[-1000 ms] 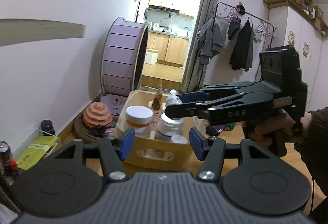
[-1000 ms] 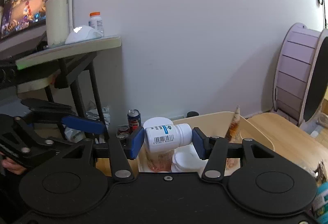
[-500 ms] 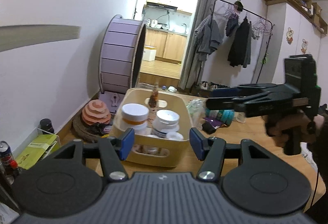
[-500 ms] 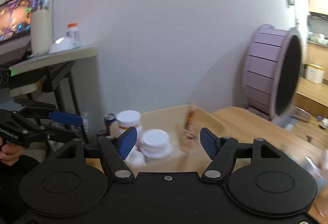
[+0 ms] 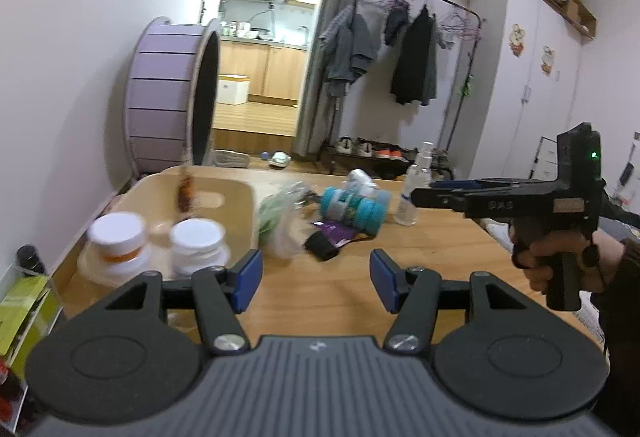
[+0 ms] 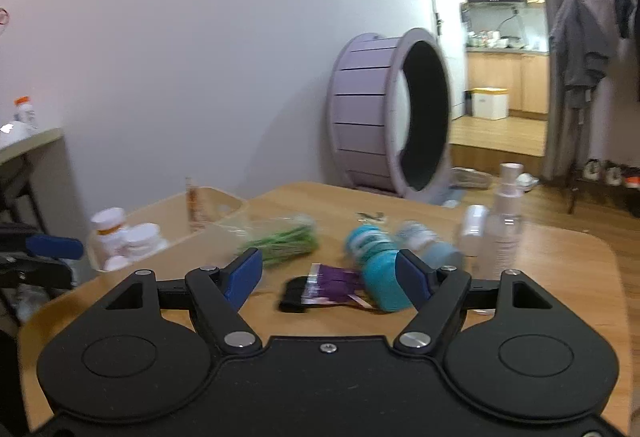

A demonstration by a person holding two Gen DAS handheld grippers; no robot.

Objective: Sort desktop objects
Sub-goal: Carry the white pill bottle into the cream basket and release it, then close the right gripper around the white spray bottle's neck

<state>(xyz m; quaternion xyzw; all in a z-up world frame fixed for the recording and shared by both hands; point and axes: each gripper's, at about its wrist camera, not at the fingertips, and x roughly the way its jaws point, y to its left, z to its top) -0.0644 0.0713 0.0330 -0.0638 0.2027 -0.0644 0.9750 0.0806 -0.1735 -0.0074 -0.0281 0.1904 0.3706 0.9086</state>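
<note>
Wooden surface [image 6: 560, 261] is being shown with loose items still scattered across it: a teal roll [image 6: 380, 269], a purple packet [image 6: 332, 283], a clear spray bottle [image 6: 506, 221] and a bag of green stalks [image 6: 286, 237]. At the far left, the cream bin [image 5: 236, 197] is now holding the white pill bottle [image 5: 196, 243] that was being carried by the right tongs [image 6: 330, 277] a second ago. Those tongs have just been opening, nothing is being held between them, and they are being swung toward the teal roll and purple packet. The left tongs [image 5: 316, 279] are being kept apart and empty, near the bin. One item is judged sorted; another pick is being lined up.
</note>
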